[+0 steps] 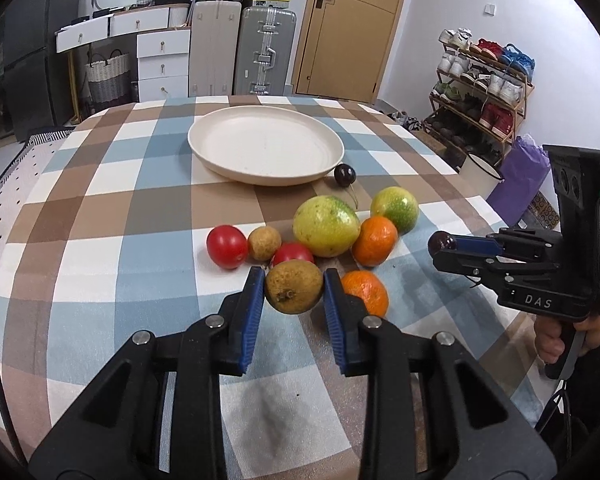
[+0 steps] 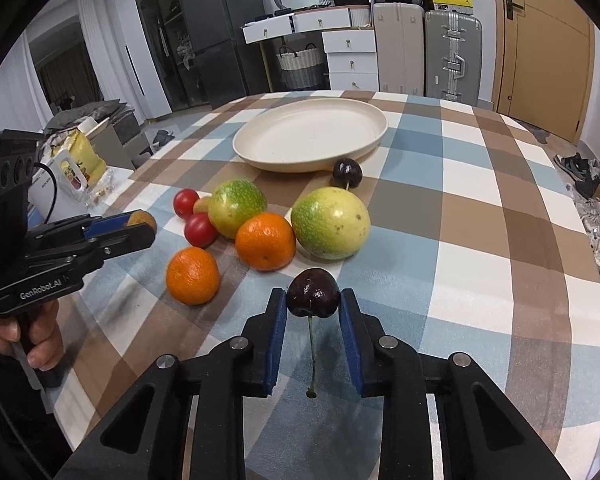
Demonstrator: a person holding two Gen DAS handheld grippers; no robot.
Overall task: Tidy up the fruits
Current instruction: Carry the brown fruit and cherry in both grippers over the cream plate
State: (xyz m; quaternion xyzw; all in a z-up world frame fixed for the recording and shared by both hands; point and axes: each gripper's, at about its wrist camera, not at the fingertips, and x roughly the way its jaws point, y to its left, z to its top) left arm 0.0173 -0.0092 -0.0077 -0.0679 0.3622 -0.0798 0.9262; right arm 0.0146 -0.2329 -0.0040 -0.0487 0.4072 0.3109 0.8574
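A cream plate (image 1: 332,148) sits toward the tabletop's far edge, loose fruit clustered nearer. The left gripper (image 1: 294,288) clamps a brown longan (image 1: 294,286) between its pads. The right gripper (image 2: 313,300) pinches a dark cherry (image 2: 313,292), stem hanging; in the left view only the cherry's tip shows.

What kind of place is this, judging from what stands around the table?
Most likely a lived-in home, perhaps a dining corner near the entrance. Behind the checked-cloth table stand a wooden shoe rack full of sneakers, a silver hard-shell suitcase and a white chest of drawers.
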